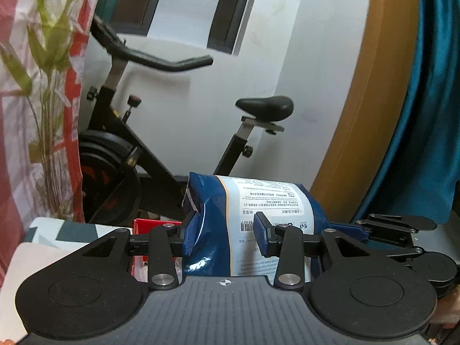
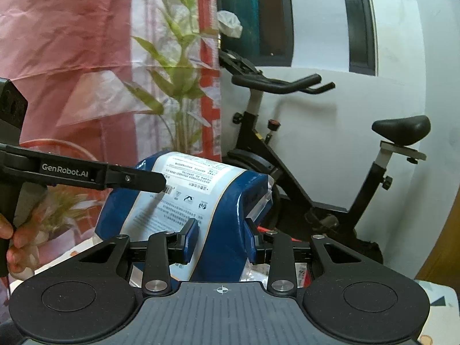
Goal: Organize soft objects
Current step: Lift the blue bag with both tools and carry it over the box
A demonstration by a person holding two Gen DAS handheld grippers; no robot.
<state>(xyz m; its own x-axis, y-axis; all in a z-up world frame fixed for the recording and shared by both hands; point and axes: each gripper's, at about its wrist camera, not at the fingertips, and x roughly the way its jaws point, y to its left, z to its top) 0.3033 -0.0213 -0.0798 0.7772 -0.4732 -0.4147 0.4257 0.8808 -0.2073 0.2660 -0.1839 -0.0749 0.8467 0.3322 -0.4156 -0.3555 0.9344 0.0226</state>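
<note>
A: Where's the pack?

B: One blue-and-white soft pack (image 1: 253, 218), held up between both tools. The left tongs (image 1: 227, 237) are clamped on one end of it, pads pressed into the wrapper; the right tongs (image 2: 221, 240) are clamped on the other end, and each tool shows at the edge of the other's view.

A: How would you carry it well?

B: I'd judge it's mid-transfer. Keep both grips level and move together, so the pack doesn't sag or twist between them. Squeeze only enough to hold; the film looks slippery and dents easily.

A: What's below?

B: A red box (image 1: 143, 224) just under the left tongs, over a patterned cloth; whether that covers a desk I cannot tell.

A: Count?

B: One pack, two tongs, one red box. Beyond the tongs, one exercise bike (image 1: 149, 149) and one plant (image 2: 178, 86).
</note>
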